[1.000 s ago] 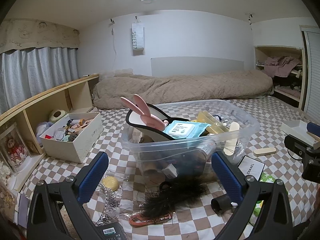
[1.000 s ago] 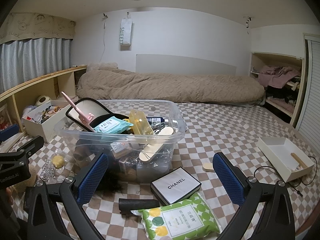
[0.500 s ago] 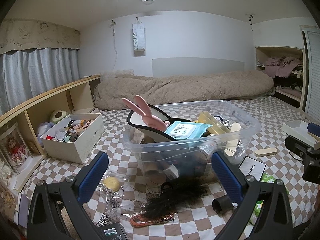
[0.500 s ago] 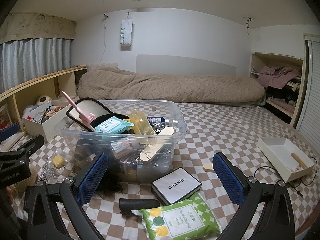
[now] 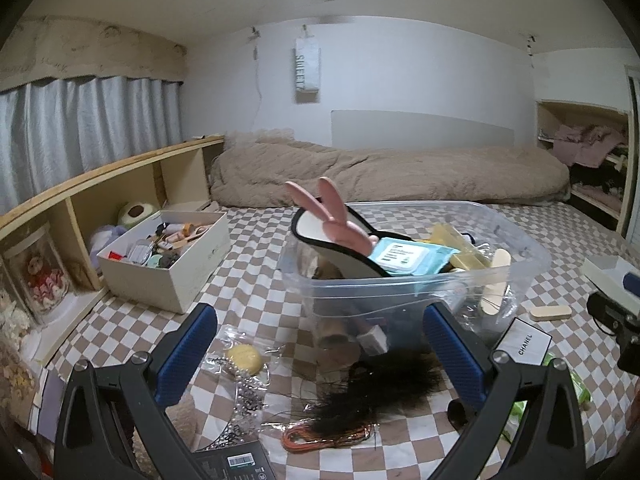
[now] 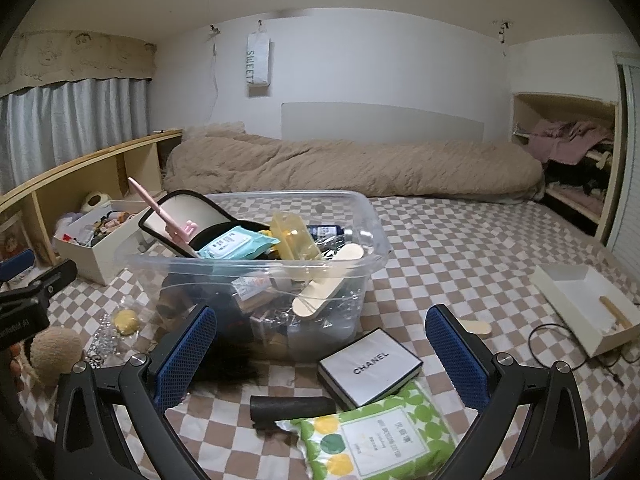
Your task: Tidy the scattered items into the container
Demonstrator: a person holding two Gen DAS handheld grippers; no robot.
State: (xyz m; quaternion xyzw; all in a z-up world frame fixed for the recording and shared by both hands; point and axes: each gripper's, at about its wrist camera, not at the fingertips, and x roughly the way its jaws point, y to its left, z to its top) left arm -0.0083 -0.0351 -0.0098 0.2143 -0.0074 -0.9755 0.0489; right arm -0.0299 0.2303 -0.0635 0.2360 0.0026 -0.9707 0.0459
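We saw a clear bin (image 6: pixel 360 216) sitting on a checkered bedspread (image 6: pixel 460 248), already packed with a wipes pack (image 6: pixel 236 242), a mirror (image 5: pixel 340 236) and a pink clip (image 5: pixel 332 208). Scattered just in front of it lay a Chanel box (image 6: pixel 370 366), a green wipes pack (image 6: pixel 376 440), a black roll (image 6: pixel 292 406), black hair (image 5: pixel 384 388) and a yellow puff (image 5: pixel 244 356). The left gripper (image 5: pixel 320 356) and right gripper (image 6: pixel 320 356) both hovered with jaws wide, holding nothing.
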